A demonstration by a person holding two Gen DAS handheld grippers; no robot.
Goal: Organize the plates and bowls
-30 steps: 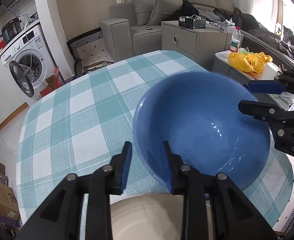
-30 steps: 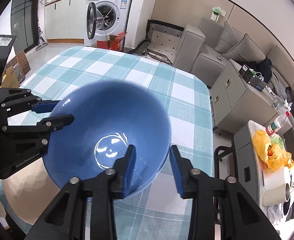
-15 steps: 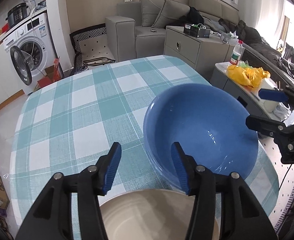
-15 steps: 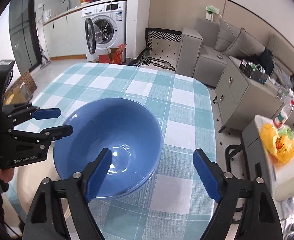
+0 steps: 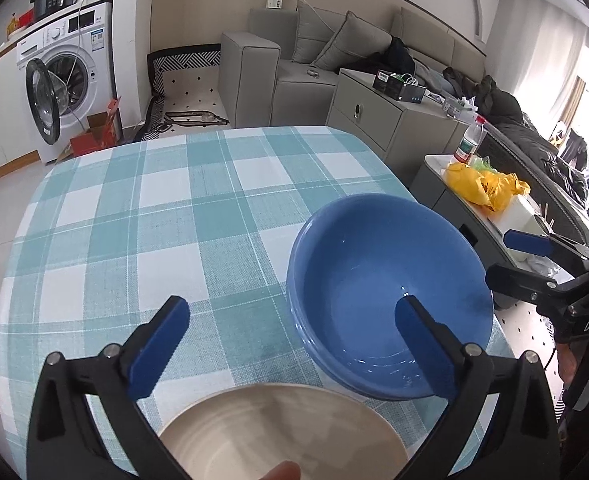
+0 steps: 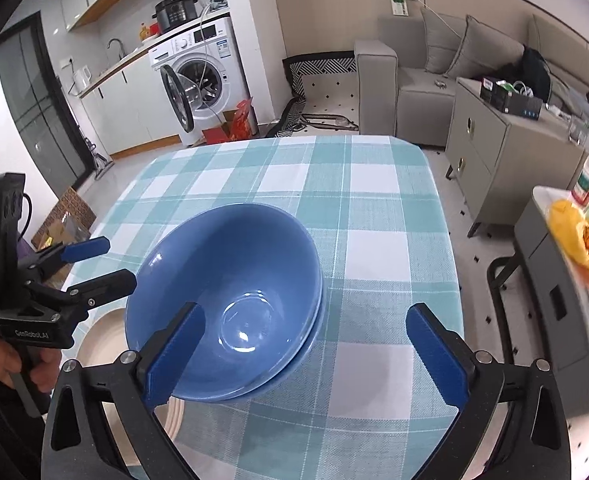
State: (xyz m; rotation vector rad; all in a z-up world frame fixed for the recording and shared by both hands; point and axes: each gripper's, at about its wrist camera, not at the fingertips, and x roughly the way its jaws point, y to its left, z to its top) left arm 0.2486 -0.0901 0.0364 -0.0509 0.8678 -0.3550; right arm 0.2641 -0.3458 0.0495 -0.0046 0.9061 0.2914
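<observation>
A blue bowl (image 5: pixel 374 280) (image 6: pixel 230 280) sits nested in a second blue bowl on the checked table (image 5: pixel 154 220), upright. A cream dish (image 5: pixel 278 432) (image 6: pixel 102 332) lies just in front of it. My left gripper (image 5: pixel 292 312) hovers over the bowl's left rim, its jaws opening wide. The rim lies between them, and no pad touches it. My right gripper (image 6: pixel 306 312) stands over the bowl's right rim, its jaws opening as well and touching nothing. Each gripper also shows in the other view: the left gripper (image 6: pixel 110 262) and the right gripper (image 5: pixel 506 258).
The teal and white tablecloth stretches bare beyond the bowls. Right of the table stands a grey cart (image 5: pixel 454 200) with a yellow bag (image 5: pixel 482 186) and a bottle (image 5: pixel 470 140). A grey cabinet (image 6: pixel 494 136), a sofa and a washing machine (image 5: pixel 66 76) stand farther off.
Both grippers held the blue bowl by its rim a second ago. Both have let go and spread their jaws wide, drawing back a little. The bowl now rests in the other one.
</observation>
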